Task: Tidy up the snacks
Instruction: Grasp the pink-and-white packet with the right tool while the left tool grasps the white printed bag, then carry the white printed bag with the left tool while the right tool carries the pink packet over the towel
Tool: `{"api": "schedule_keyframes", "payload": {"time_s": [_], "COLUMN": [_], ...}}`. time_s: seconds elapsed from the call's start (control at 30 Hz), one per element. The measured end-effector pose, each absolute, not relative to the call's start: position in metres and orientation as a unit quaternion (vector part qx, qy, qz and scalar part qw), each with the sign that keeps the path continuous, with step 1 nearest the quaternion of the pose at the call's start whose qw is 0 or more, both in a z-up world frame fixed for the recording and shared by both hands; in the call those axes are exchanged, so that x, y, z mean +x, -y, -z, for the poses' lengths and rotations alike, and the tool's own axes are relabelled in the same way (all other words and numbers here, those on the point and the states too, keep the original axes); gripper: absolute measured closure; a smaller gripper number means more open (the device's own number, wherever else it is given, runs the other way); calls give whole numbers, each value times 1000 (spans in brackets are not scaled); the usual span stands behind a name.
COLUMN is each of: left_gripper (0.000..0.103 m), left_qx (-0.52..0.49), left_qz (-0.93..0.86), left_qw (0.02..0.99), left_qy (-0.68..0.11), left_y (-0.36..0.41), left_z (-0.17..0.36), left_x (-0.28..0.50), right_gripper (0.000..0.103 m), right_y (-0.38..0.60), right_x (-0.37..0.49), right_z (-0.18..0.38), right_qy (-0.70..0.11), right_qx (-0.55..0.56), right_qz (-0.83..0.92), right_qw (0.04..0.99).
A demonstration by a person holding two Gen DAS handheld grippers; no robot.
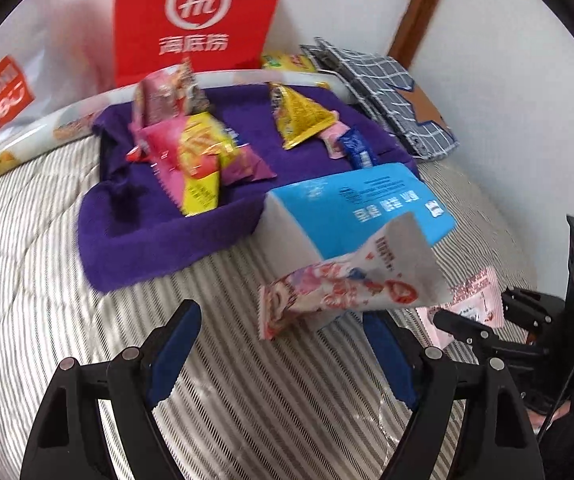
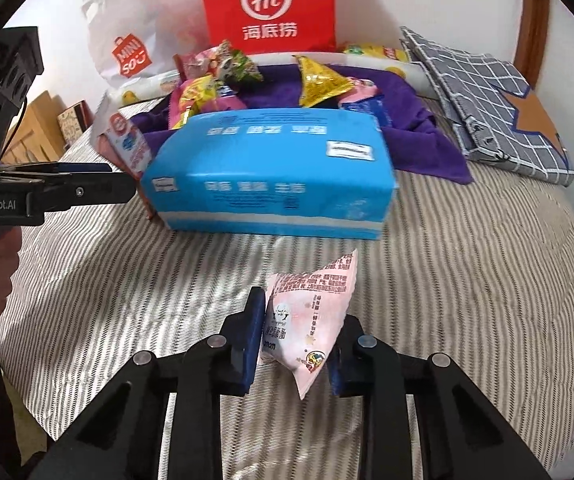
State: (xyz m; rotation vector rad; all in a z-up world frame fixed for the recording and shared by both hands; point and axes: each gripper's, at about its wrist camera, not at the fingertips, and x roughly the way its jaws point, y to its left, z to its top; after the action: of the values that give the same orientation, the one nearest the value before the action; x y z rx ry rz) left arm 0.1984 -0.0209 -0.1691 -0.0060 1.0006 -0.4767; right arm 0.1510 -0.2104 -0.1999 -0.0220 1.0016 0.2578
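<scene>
Snacks are mostly piled on the purple cloth (image 1: 159, 236) ahead of the left gripper (image 1: 283, 344), beyond its fingertips: a yellow-and-pink packet (image 1: 203, 160), a yellow triangular bag (image 1: 299, 120) and a small blue wrapper (image 1: 357, 152) among them. From the left wrist view, that gripper's blue-padded fingers (image 1: 177, 344) are spread wide over the striped bedding (image 1: 47, 280), and a white-and-pink snack packet (image 1: 351, 280) sits at the tip of the right-side finger, though I can't tell if it's pinched or just touching. A blue box (image 1: 363, 200) sits just past that packet, partly on the cloth's near edge. Off to the right of the fingers, the right gripper (image 1: 451, 324) pokes in with a pale pink packet (image 1: 475, 296) in it. Switching to the right wrist view, the right gripper's fingers are narrow and clamped on the pale pink packet (image 2: 307, 320), its top sticking up past the fingertips. The blue box (image 2: 271, 176) lies straight ahead of them, with the snack pile behind it and a red bag (image 2: 267, 4) against the wall. The left gripper (image 2: 123, 180) comes in from the left, next to the white-and-pink snack packet (image 2: 127, 144).
</scene>
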Motion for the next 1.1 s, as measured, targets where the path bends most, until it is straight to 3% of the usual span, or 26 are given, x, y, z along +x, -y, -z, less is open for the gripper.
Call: {"api": "schedule_keyframes", "payload": {"time_s": [0.17,0.33,0.7,1.1], "left_gripper": [25,47,78,80], "left_qx": [-8,-22,-42,-73], "left_qz": [253,277,265,233], "left_qw": [843,833,832,842], "left_qy": [-475,-478,-485,-481], "left_y": [30,35,21,-2], "left_z": [172,173,168,154], "left_x": [204,205,191,156], "right_gripper": [75,75,76,81], "right_y": [221,228,233,246], "right_x": [153,155,148,134], "right_z": [204,206,203,192], "right_qy": [-485,-488,-486,-479], "right_qx": [2,16,18,54], "right_qz": [-114,-113,-105,-118], "right_qw": [867,865,868,868]}}
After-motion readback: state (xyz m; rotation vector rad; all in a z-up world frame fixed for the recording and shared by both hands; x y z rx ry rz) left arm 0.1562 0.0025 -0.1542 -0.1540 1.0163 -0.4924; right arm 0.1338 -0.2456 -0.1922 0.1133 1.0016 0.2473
